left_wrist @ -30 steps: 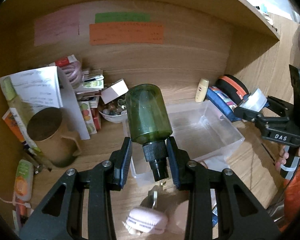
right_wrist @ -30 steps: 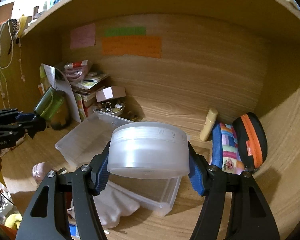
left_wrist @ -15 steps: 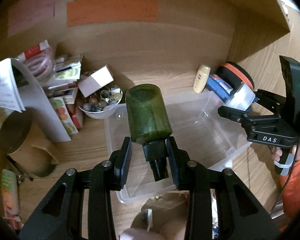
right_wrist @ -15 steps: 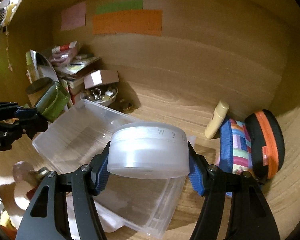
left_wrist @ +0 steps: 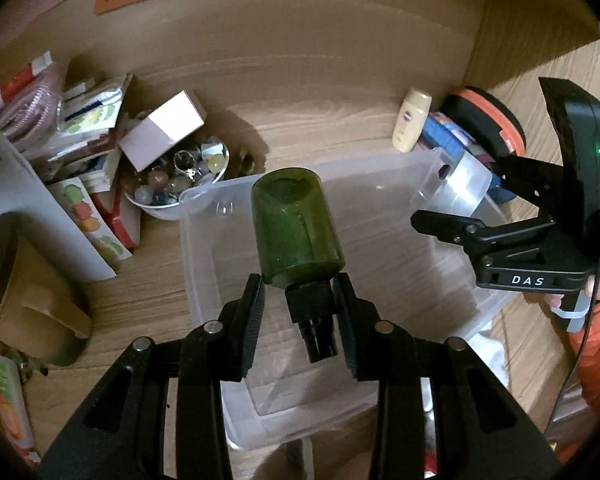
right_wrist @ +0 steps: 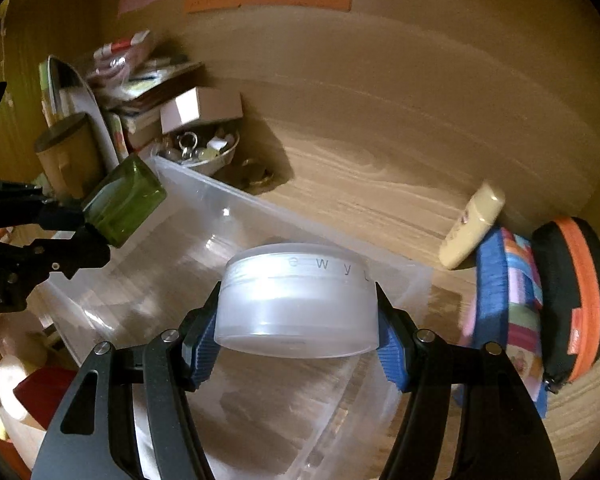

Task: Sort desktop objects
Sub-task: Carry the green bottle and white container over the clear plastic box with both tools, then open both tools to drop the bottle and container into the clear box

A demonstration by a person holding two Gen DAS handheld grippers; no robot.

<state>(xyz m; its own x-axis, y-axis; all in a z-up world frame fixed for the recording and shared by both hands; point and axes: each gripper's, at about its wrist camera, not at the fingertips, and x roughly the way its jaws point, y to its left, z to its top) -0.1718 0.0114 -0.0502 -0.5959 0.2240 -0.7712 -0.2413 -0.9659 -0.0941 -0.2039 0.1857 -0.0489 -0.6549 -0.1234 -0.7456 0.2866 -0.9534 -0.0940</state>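
I am pinching the light, slick green bottle (left_wrist: 296, 228) at its neck with my left gripper (left_wrist: 300, 312) above the clear bin (left_wrist: 204, 248); my right gripper (right_wrist: 298, 344) is clamping the rigid frosted jar (right_wrist: 300, 300) there too.

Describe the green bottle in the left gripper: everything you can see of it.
The green bottle is a squat cylinder of translucent dark green plastic or glass, with a black ribbed screw collar and a narrow black nozzle. The left gripper holds it by that collar, base pointing away from the camera and tilted upward in the right wrist view. It hangs in the air above the clear plastic bin, touching only the finger pads. Whether it holds liquid cannot be told.
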